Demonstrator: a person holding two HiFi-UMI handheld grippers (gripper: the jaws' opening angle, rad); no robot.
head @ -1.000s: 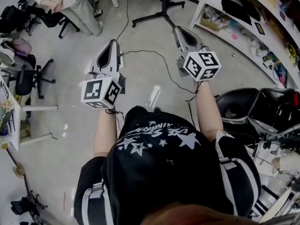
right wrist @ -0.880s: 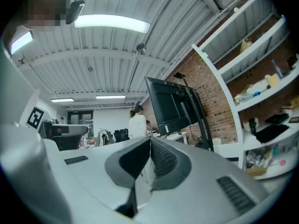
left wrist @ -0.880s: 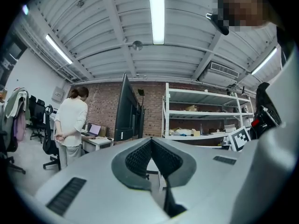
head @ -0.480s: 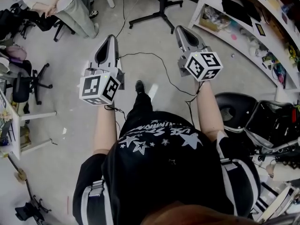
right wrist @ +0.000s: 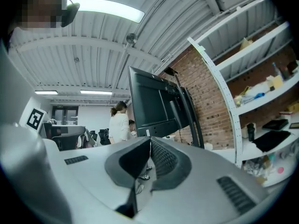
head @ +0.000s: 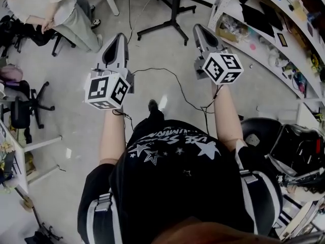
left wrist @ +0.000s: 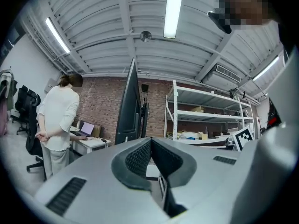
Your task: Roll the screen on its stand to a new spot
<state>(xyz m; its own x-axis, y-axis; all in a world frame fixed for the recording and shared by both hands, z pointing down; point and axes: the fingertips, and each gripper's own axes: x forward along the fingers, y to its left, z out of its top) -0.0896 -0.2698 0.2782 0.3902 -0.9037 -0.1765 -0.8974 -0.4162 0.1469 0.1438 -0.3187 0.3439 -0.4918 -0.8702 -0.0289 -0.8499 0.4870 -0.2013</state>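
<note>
The screen's black stand base (head: 170, 22) spreads its legs on the grey floor at the top middle of the head view, ahead of both grippers. The dark screen (left wrist: 128, 101) shows edge-on in the left gripper view, and from its back at an angle (right wrist: 154, 104) in the right gripper view. My left gripper (head: 117, 36) points at the floor left of the base, shut with nothing in it (left wrist: 150, 140). My right gripper (head: 199, 28) is level with it to the right, its pads together and empty (right wrist: 150, 140). Neither touches the stand.
A person in a white top (head: 45, 9) stands at the upper left by office chairs (head: 25, 98). White shelving (head: 274, 34) full of items curves along the right. A black cable (head: 177, 83) runs across the floor. A black case (head: 299, 141) lies at the right.
I have walked forward: the stand base and the standing person sit lower and nearer in the head view. Both grippers stay shut and are held slightly higher.
</note>
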